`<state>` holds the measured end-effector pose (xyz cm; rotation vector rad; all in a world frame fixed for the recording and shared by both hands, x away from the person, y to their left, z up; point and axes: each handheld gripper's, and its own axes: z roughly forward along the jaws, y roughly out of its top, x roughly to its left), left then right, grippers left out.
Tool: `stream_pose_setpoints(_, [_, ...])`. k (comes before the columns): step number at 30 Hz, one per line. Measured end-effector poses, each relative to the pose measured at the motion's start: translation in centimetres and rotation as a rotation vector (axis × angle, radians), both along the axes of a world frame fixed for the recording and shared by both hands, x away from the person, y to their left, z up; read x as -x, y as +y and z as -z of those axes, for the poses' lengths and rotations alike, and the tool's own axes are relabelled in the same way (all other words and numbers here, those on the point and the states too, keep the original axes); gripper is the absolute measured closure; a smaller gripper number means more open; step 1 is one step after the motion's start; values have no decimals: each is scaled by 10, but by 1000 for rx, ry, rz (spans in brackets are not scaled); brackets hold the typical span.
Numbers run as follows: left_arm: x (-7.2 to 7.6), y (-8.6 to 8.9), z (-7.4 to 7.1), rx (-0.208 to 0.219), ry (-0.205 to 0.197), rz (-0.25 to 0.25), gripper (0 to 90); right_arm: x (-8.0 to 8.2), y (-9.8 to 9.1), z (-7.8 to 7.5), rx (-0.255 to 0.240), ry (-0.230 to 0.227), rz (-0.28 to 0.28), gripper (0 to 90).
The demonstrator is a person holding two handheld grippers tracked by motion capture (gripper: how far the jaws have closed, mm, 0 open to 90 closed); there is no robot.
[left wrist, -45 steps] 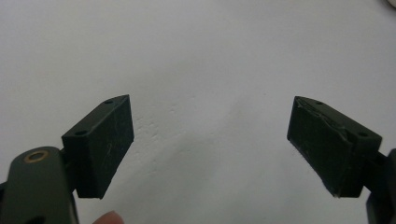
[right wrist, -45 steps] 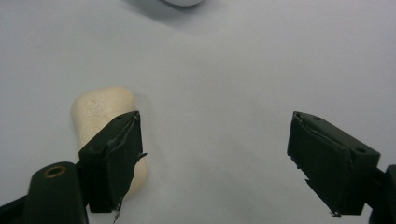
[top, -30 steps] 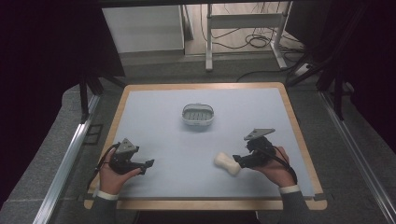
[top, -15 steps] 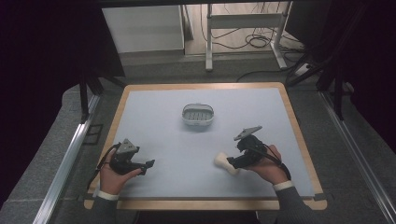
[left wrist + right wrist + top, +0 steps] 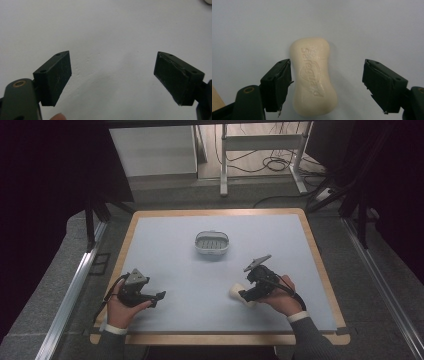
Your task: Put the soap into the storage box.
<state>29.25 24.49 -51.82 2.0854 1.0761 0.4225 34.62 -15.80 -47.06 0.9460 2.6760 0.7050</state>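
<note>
A cream bar of soap (image 5: 313,77) with embossed lettering lies flat on the pale blue mat (image 5: 175,270). My right gripper (image 5: 327,86) is open around it, the left jaw close against the bar's side and the right jaw well apart from it. From above, the soap (image 5: 236,293) shows at the tips of the right gripper (image 5: 244,296), at the front right of the mat. My left gripper (image 5: 158,297) rests at the front left, held in a hand. Its own view shows the left gripper (image 5: 112,77) wide open over bare mat.
A small white soap dish (image 5: 211,242) with a ribbed inside stands at the middle of the mat, farther back. The mat lies on a wooden board (image 5: 320,265) whose rim frames it. Behind the table are metal legs and cables on the floor.
My right gripper has moved left and toward the front, closing in over the soap so its jaws now straddle it. The left gripper has stayed in place.
</note>
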Motion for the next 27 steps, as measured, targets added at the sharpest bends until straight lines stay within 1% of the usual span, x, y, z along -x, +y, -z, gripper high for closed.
stream_pose_setpoints(8, [0, -1, 1, -3, 1, 2, 151, -2, 6, 3, 26, 18, -8, 244])
stream_pose_setpoints(10, [0, -1, 1, -3, 2, 3, 151, -3, 8, 4, 35, 22, -19, 245])
stream_pose_setpoints(11, [-1, -2, 1, -4, 4, 5, 151, -3, 10, 5, 45, 30, -26, 248])
stream_pose_setpoints(24, [-1, -2, 2, -5, 5, 7, 151, -6, 21, 14, 98, 81, -47, 289])
stream_pose_setpoints(27, [-1, -2, 1, -4, 5, 7, 151, -6, 23, 16, 118, 93, -52, 295])
